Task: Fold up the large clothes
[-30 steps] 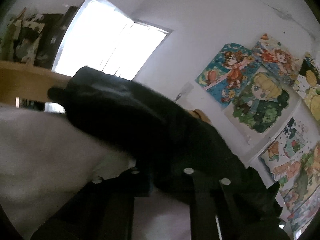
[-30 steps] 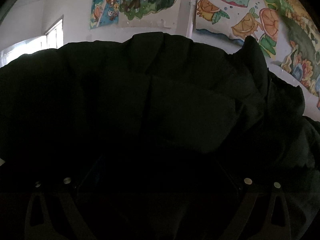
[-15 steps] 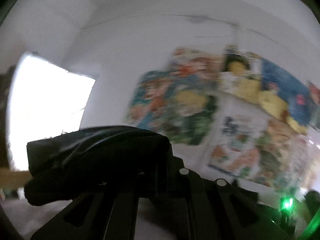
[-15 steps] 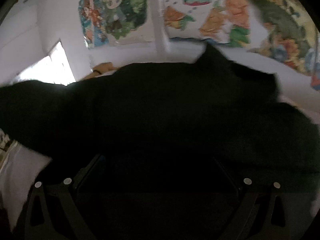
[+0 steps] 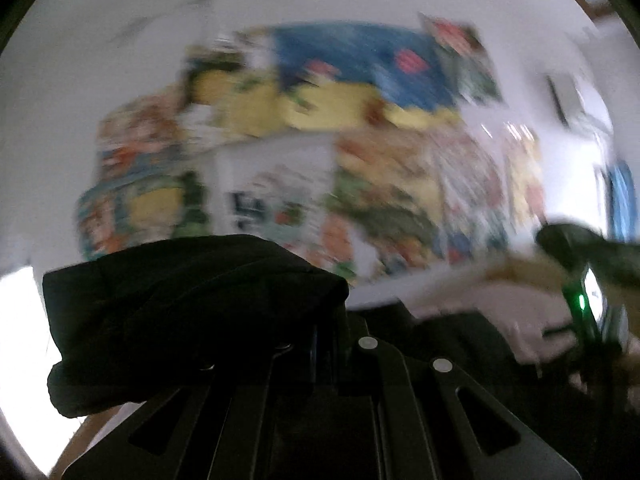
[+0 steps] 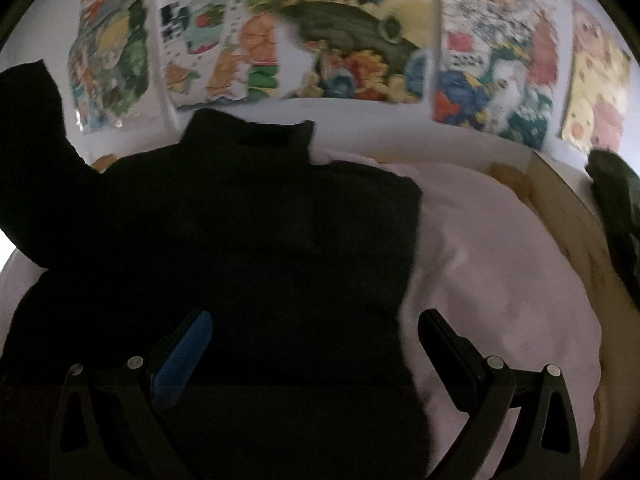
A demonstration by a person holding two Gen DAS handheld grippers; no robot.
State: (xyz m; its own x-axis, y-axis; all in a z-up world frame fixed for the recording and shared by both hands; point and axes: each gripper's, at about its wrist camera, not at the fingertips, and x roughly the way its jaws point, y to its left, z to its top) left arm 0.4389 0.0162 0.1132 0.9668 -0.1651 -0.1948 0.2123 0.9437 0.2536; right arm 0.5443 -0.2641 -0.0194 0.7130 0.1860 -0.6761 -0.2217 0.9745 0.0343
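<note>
Roughly midway, by appearance: the black garment (image 6: 224, 248) lies bunched on the pale sheet (image 6: 500, 260), one part doubled over, with squaring-up left. Over the garment, the right gripper (image 6: 314, 340) has its jaws spread wide, empty; a second ago cloth filled its view. Beside it, the left gripper (image 5: 320, 336) stays pinched on a lifted black fold, now swung toward the posters (image 5: 320, 152).
</note>
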